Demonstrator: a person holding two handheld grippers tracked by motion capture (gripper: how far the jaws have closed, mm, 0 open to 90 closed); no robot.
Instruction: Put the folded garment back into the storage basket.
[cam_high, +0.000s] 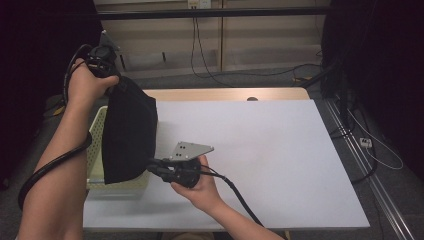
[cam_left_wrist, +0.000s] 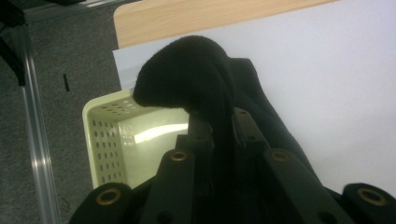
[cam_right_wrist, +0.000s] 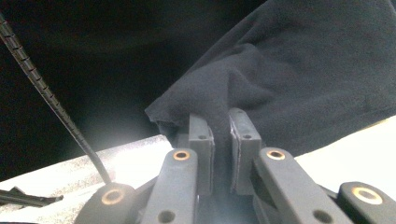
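Observation:
A black cloth (cam_high: 129, 131) hangs stretched between my two grippers, over the pale yellow perforated basket (cam_high: 96, 131) at the table's left edge. My left gripper (cam_high: 112, 85), raised high at the back left, is shut on the cloth's upper corner; in the left gripper view the black cloth (cam_left_wrist: 187, 70) bunches between the jaws of the left gripper (cam_left_wrist: 223, 122) above the basket (cam_left_wrist: 107, 126). My right gripper (cam_high: 152, 165), low near the basket's front, is shut on the cloth's lower corner; in the right gripper view the cloth (cam_right_wrist: 299, 70) is pinched by the right gripper (cam_right_wrist: 221, 128).
A white sheet (cam_high: 270, 160) covers most of the wooden table (cam_high: 225, 94). Cables lie on the grey floor (cam_high: 260, 75) behind and to the right. A metal rail (cam_high: 370, 165) runs along the right side. A cable trails from each gripper.

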